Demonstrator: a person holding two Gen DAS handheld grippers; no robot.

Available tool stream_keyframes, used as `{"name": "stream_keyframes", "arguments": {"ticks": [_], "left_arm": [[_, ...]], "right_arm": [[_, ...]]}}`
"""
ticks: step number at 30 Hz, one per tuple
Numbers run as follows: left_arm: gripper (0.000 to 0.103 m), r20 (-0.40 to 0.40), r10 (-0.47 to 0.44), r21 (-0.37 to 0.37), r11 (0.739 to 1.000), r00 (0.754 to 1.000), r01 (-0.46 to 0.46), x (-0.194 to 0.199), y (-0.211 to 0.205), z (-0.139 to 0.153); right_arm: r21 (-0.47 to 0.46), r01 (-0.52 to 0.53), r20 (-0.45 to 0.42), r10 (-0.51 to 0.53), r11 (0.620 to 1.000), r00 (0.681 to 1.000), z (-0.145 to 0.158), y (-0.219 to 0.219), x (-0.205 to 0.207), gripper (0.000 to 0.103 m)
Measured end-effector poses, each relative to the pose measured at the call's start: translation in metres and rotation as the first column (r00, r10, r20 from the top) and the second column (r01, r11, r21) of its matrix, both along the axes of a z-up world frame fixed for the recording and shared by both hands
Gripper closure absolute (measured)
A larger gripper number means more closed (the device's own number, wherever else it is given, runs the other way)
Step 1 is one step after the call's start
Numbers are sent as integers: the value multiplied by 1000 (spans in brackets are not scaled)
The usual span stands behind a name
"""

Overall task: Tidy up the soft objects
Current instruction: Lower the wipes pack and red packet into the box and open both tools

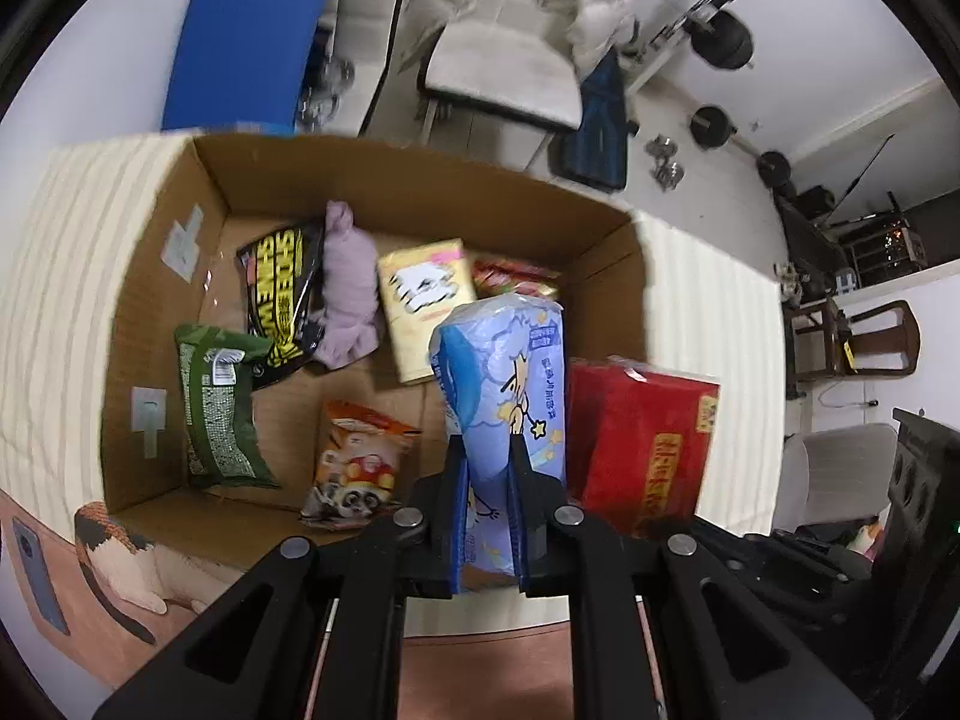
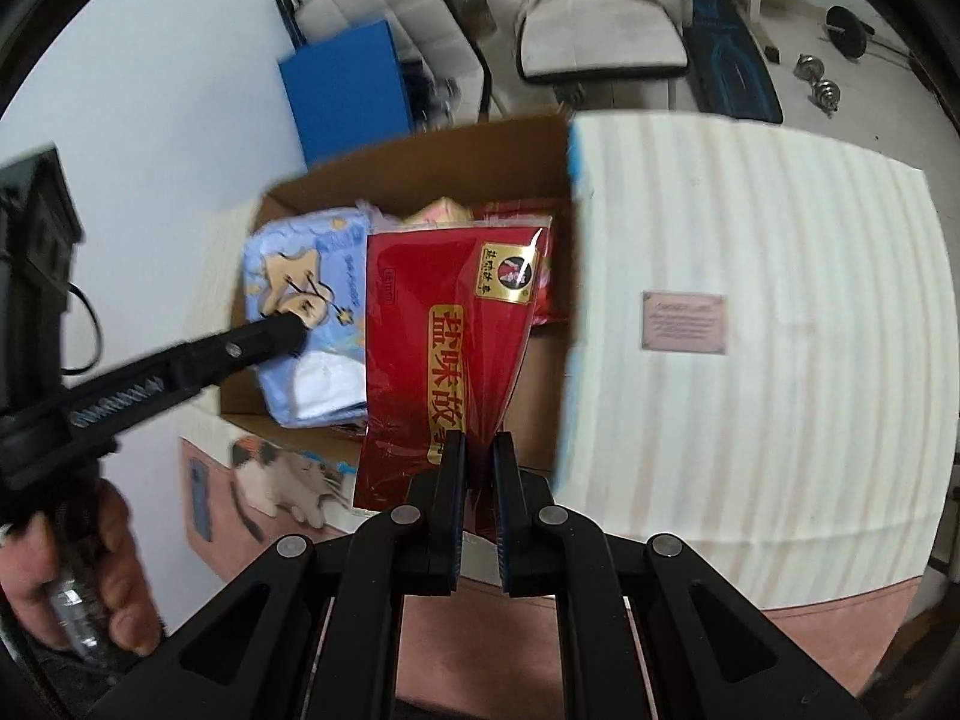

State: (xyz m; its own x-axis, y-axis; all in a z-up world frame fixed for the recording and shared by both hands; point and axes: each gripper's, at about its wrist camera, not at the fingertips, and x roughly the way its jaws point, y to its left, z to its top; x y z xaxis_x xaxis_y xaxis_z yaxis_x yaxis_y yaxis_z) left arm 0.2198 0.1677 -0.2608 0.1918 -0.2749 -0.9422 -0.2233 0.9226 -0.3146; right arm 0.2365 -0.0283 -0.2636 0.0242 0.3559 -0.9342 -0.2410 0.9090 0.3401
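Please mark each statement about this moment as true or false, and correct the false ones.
1. The left gripper is shut on the blue pack. True.
2. The right gripper holds the green bag. False: it is shut on the red pack; the green bag lies in the cardboard box.
3. The box has nothing in it. False: it holds several bags and a pink cloth.
4. Both packs are held above the box. True.
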Motion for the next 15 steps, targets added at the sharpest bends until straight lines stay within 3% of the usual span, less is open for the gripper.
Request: {"name": "stream_keyframes", "arguments": {"ticks": [3, 9, 15], "left_arm": [[93, -71, -15, -26, 1000, 997, 13, 12, 5, -31], [93, -187, -101, -65, 994, 977, 90, 31, -7, -79], [90, -260, -169, -43, 986, 951, 164, 38, -21, -94]], "right_arm": [[-99, -20, -34, 16, 995, 999, -30, 19, 5, 94], [-214, -40, -71, 25, 976, 997, -64, 30, 13, 94], [-277, -57, -106, 28, 959, 994, -80, 39, 23, 90]]}}
